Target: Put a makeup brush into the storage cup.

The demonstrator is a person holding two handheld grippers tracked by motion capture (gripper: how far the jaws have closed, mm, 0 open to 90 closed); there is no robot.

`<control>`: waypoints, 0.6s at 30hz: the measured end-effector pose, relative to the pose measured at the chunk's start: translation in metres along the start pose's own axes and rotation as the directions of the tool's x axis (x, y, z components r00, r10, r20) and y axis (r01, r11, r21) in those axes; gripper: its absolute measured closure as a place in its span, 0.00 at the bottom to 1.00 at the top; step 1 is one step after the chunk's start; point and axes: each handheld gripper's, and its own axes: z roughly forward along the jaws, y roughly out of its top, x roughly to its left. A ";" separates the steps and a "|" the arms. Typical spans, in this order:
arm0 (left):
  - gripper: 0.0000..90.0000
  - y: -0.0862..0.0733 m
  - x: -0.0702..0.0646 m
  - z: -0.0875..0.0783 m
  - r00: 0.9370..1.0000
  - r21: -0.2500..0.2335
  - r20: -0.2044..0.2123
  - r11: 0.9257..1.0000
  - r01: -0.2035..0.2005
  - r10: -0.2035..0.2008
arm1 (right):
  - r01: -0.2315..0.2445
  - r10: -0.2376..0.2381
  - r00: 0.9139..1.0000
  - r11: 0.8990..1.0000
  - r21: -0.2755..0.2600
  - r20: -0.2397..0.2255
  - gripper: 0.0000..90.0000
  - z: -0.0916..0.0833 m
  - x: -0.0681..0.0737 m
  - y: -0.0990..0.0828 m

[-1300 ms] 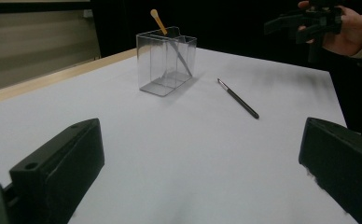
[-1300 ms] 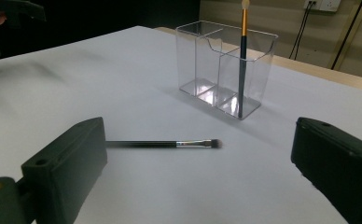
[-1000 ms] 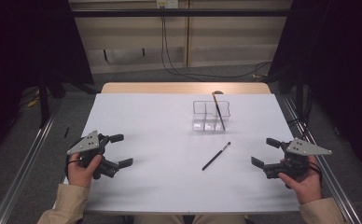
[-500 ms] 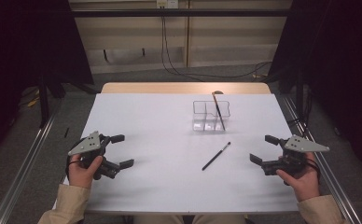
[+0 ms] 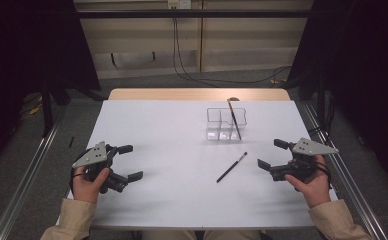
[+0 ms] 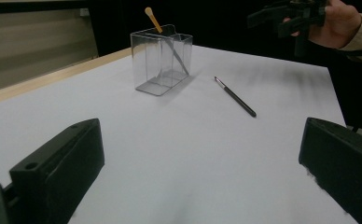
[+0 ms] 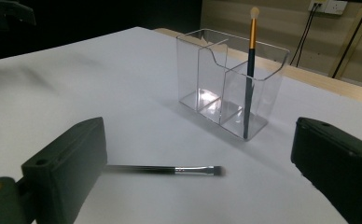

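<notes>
A clear plastic organizer (image 5: 225, 125) (image 6: 161, 58) (image 7: 230, 79) with several compartments stands right of the table's middle. One brush with a gold handle (image 7: 250, 70) (image 5: 233, 119) leans upright in its right compartment. A thin black brush (image 5: 231, 167) (image 6: 235, 96) (image 7: 170, 170) lies flat on the white tabletop in front of it. My left gripper (image 5: 128, 162) is open at the front left, holding nothing. My right gripper (image 5: 272, 154) is open at the front right, just right of the black brush, also holding nothing.
The white tabletop (image 5: 172, 145) ends in a wooden strip (image 5: 197, 94) at the far edge. Metal rails (image 5: 27, 175) run along both sides on the floor. Cables (image 5: 192, 60) hang down the back wall.
Both grippers have drifted slightly toward the front edge of the table. The brushes and the organizer have stayed in place.
</notes>
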 end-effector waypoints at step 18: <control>0.00 -0.002 0.001 0.001 1.000 -0.003 0.008 1.000 0.005 -0.005 | -0.013 0.014 1.000 1.000 0.019 -0.013 0.03 0.037 -0.001 0.010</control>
